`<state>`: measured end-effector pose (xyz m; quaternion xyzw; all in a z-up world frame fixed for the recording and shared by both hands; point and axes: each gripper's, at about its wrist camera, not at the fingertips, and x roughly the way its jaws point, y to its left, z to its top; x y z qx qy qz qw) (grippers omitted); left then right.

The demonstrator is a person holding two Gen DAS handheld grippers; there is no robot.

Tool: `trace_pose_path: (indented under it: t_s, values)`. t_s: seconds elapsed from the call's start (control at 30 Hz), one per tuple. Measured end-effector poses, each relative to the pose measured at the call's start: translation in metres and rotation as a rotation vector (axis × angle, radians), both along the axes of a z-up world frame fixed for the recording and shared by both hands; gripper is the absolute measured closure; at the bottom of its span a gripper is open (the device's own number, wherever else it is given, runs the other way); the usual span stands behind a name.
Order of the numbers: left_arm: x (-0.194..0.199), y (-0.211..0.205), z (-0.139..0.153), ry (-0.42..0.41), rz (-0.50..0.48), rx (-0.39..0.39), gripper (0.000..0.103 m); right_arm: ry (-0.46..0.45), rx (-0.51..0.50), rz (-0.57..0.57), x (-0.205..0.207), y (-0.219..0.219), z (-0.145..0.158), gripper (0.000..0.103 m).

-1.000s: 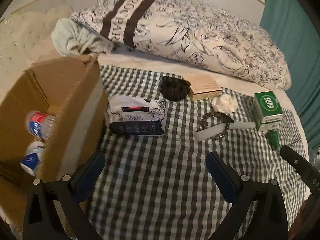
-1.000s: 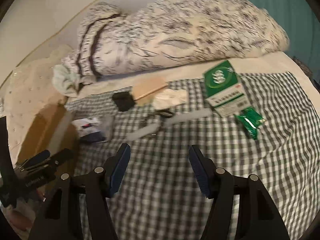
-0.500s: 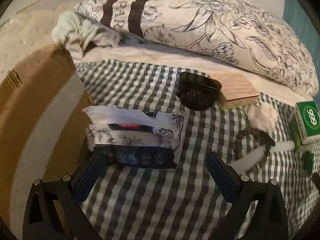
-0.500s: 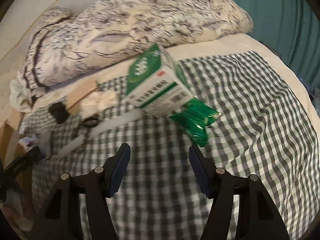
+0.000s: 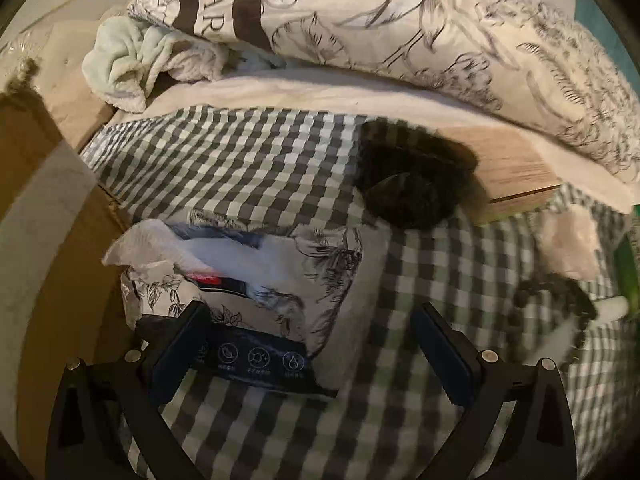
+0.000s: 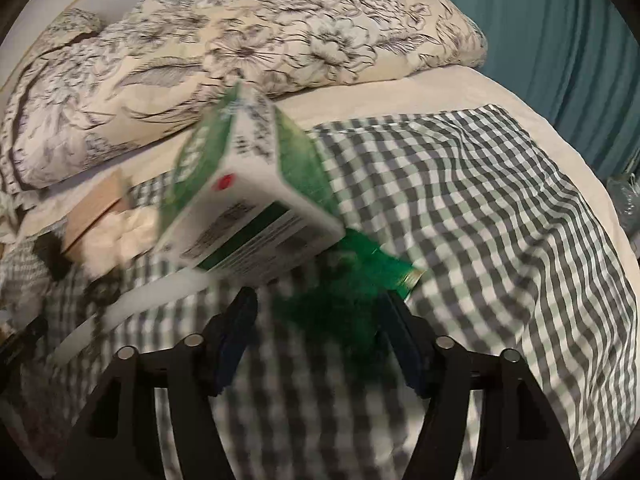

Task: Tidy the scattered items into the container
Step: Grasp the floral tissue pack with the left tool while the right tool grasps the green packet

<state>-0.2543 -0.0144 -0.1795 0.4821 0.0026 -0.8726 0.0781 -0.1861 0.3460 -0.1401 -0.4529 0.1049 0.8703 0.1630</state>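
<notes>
In the left wrist view, a floral tissue pack (image 5: 256, 284) lies on the checked cloth beside the cardboard box (image 5: 44, 248). My left gripper (image 5: 308, 356) is open, its left finger against the pack's near left corner, the pack lying between the fingers. In the right wrist view, a green sachet (image 6: 344, 292) lies on the cloth just under a green and white carton (image 6: 248, 208). My right gripper (image 6: 320, 332) is open with the sachet between its fingers.
A black round item (image 5: 412, 184), a wooden block (image 5: 508, 164), a bead bracelet (image 5: 556, 292), a white crumpled tissue (image 5: 568, 240) and a white stick (image 6: 152, 296) lie on the cloth. A floral pillow (image 6: 260, 36) and a pale towel (image 5: 140, 60) lie behind.
Both grippers have moved forward. The left one has closed in on the tissue pack, the right one on the green sachet and carton. Both stay open.
</notes>
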Motion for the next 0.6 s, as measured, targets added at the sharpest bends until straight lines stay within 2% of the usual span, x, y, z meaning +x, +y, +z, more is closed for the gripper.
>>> trace_pose_path:
  t_s: [0.17,0.2,0.23,0.27,0.33,0.37,0.43,0.5,0.6]
  values:
    - [-0.006,-0.009,-0.008,0.016,0.01,0.007,0.0,0.006,0.051,0.01,-0.013,0.006,-0.007,0.039]
    - [-0.007,-0.01,-0.008,0.017,0.007,0.008,0.001,0.004,0.06,0.016,-0.014,0.007,-0.008,0.047]
    - [-0.006,-0.012,-0.008,0.023,0.009,0.016,0.006,0.001,0.066,0.018,-0.015,0.007,-0.008,0.064]
    - [-0.004,-0.013,-0.007,0.029,0.01,0.018,0.008,0.004,0.062,0.022,-0.014,0.009,-0.009,0.064]
    - [0.002,-0.016,-0.002,0.049,0.003,0.015,0.032,0.018,0.048,0.028,-0.011,0.012,-0.008,0.066]
    - [0.005,-0.017,0.001,0.05,-0.006,0.011,0.037,0.022,0.043,0.031,-0.008,0.014,-0.007,0.067]
    - [0.011,-0.016,0.007,0.058,-0.055,0.031,0.066,0.029,0.03,0.037,-0.003,0.014,-0.004,0.068]
    - [0.018,-0.012,0.012,0.063,-0.084,0.026,0.08,0.035,0.018,0.047,0.005,0.013,0.001,0.069]
    - [0.03,-0.008,0.02,0.064,-0.101,0.038,0.084,0.057,-0.005,0.063,0.017,0.013,0.01,0.069]
